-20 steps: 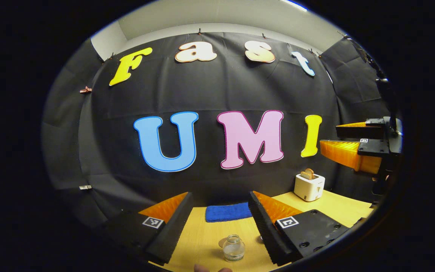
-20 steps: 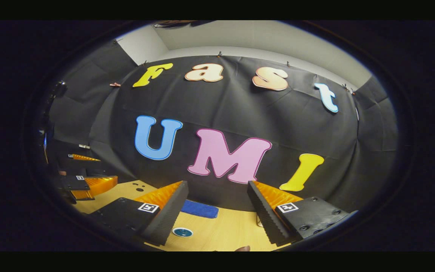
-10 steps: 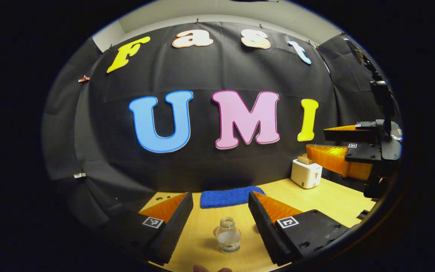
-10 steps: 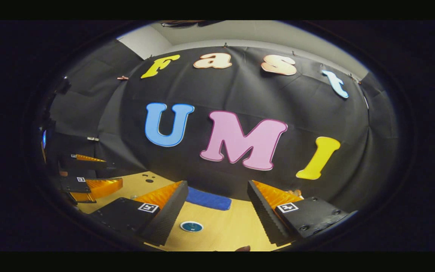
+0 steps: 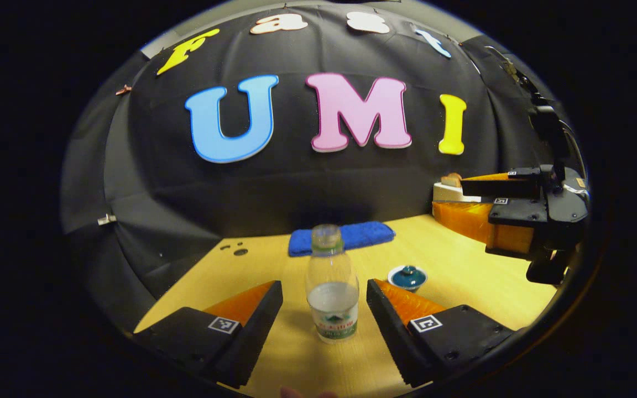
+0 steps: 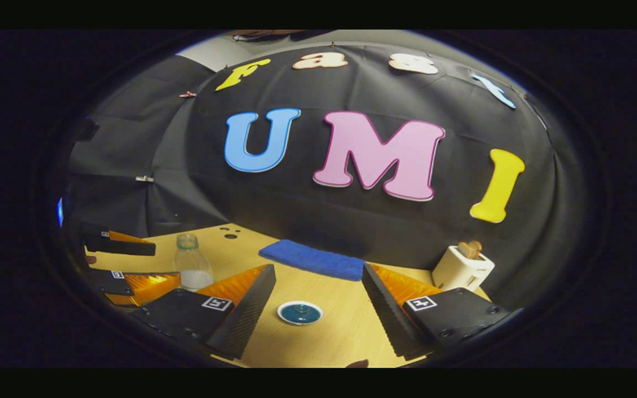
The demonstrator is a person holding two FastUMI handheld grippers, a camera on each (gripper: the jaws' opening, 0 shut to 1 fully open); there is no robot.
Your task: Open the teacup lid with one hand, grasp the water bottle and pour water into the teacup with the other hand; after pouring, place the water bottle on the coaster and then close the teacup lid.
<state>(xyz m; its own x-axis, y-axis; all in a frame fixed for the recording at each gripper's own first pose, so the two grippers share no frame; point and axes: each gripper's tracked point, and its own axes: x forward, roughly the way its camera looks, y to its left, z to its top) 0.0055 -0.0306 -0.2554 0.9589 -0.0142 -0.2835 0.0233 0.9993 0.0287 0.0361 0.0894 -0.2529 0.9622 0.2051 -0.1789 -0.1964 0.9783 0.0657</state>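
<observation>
I see left gripper (image 5: pixel 324 309) fingers apart, water bottle (image 5: pixel 332 293) upright on worktop (image 5: pixel 462 276) between them, untouched. Right gripper (image 6: pixel 318 309) fingers apart; lidded teacup (image 6: pixel 299 312) ahead between them. Coaster possibly hidden, can't tell.

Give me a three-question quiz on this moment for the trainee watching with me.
1. True or false: the left hand-held gripper is shut on the water bottle.
2. Which item lies between the right hand-held gripper's fingers? A) toaster B) teacup C) blue towel
3. Fill in: the teacup has its lid ____.

Key:
1. False. Its fingers stand apart on either side of the water bottle, not pressing it.
2. B. The toaster and the blue towel sit farther back on the table.
3. On.
</observation>
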